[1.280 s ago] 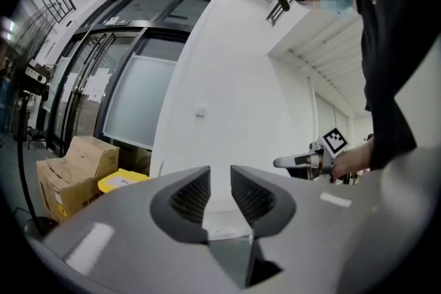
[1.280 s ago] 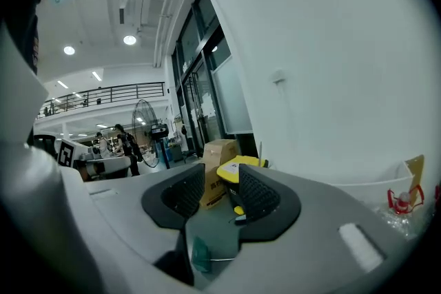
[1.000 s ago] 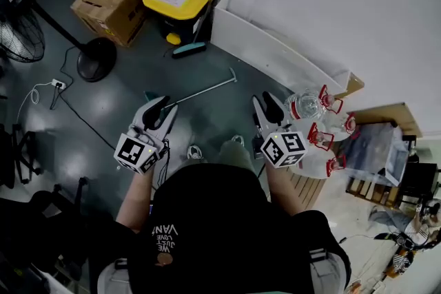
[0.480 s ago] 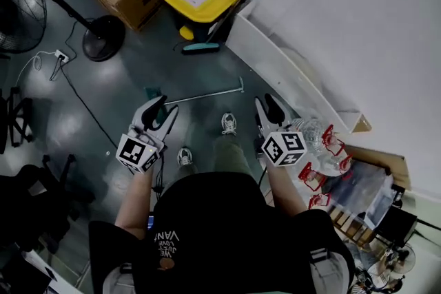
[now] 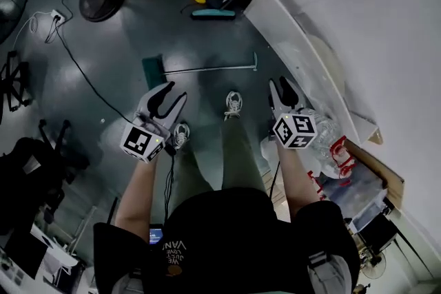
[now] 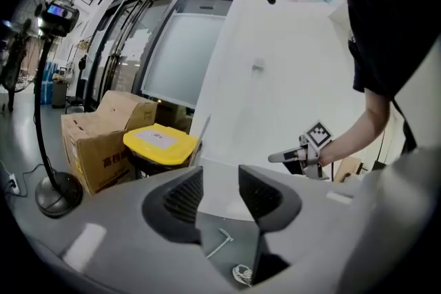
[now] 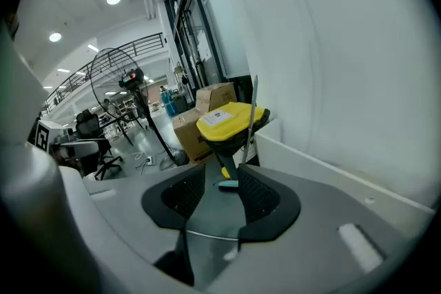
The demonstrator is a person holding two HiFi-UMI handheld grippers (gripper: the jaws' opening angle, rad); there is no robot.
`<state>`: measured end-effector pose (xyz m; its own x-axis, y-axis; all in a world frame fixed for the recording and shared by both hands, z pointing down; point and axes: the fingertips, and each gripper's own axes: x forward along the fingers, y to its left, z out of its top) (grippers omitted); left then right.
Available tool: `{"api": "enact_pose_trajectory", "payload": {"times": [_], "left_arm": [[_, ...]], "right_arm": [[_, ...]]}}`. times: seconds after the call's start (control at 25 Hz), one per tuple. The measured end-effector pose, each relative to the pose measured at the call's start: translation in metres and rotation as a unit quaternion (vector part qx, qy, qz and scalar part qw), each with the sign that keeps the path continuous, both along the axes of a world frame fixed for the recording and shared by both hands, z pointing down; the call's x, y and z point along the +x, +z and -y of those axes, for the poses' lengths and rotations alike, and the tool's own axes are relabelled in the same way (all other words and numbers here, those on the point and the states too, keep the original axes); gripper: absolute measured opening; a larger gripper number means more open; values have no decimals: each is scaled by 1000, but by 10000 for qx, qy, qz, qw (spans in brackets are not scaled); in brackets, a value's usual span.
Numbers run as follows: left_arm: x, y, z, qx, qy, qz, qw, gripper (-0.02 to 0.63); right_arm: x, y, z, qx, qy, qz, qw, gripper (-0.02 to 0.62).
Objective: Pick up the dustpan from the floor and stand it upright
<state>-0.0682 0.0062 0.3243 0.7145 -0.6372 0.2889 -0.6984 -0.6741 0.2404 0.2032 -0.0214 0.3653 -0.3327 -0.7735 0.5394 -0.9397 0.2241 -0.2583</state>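
Left tongs (image 5: 169, 94), just opened wider, and right tongs (image 5: 286, 87) both gape empty near the dustpan (image 5: 154, 71) lying on the floor (image 5: 124, 38).

Black short-sleeved T-shirt (image 5: 227, 237) with pale back print, lower centre; grey-green trousers (image 5: 238, 155); white sneakers (image 5: 233, 104). Pale grey left hand-held gripper (image 5: 172, 93) and right hand-held gripper (image 5: 285, 89): black ribbed pads (image 6: 185, 197), black-and-white marker cubes (image 5: 142, 142), black cables (image 5: 169, 175).

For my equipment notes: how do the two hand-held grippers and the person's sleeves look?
The left hand-held gripper and the right hand-held gripper are light grey, each with dark ribbed pads, a white cube of black square markers and a thin dark cable. The left jaws have just been opening, nothing between them. The shirt is black, short-sleeved.
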Motion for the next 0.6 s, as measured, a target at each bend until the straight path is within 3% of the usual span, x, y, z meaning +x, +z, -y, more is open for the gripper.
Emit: {"api": "enact_pose_trajectory", "payload": {"times": [0.4, 0.6], "left_arm": [[23, 141, 27, -436, 44, 94, 9990, 169], [38, 211, 32, -772, 89, 66, 9970, 169]], "right_arm": [[24, 181, 30, -700, 295, -29, 9971, 129], [29, 274, 37, -915, 56, -413, 9949, 127]]}}
